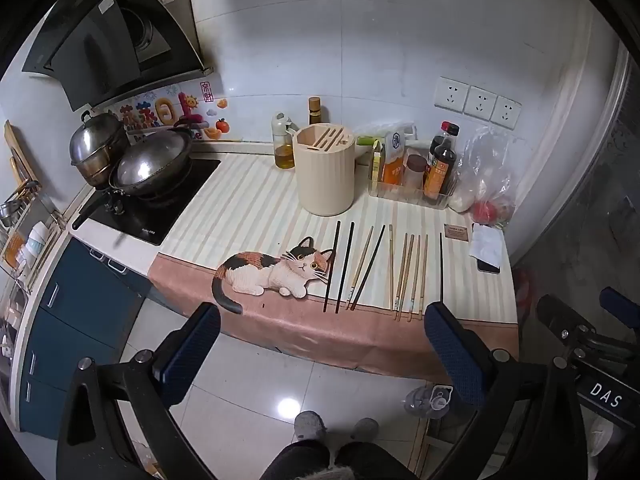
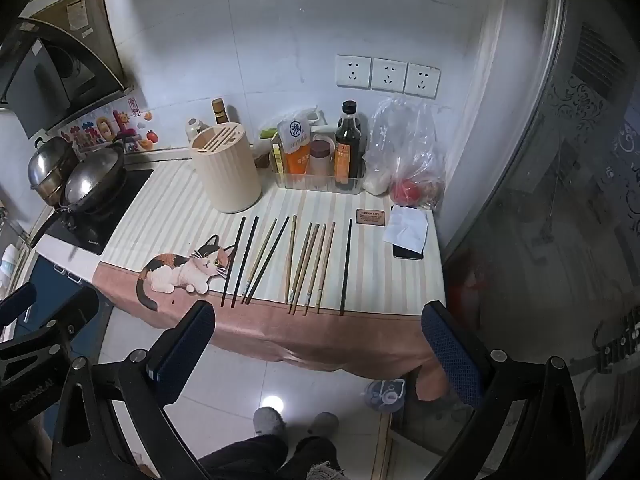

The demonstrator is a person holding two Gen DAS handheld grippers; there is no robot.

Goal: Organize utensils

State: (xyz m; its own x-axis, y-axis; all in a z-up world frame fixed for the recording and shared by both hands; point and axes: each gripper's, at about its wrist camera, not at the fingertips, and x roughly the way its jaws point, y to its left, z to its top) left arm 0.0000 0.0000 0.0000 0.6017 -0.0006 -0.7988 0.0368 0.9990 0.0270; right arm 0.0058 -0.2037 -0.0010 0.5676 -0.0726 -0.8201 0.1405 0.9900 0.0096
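Kitchen counter [image 1: 256, 200] under a striped cloth with a cat picture fills the middle of both views, with a stove and pans at the far left and bottles along the back wall. Chopsticks [image 1: 372, 266] lie in a loose row on the near right part of the cloth, some dark, some pale wood, each with its long axis running from the near edge toward the wall, near ends close to the cloth's pink border. A cream slotted holder [image 1: 325, 170] stands upright just beyond them, toward the far left of the row. Both grippers hang in front of the counter edge, over the floor, tilted down toward the cloth. The left gripper [image 1: 320, 354] has its jaws spread wide with nothing between them, and so does the right gripper [image 2: 318, 354]. The chopsticks lie ahead of and beyond both pairs of jaws, well apart from the pads. Judging from the framing, the right gripper seems nearer the pale sticks and the lone dark one at the right end, the left nearer the dark pair by the cat.
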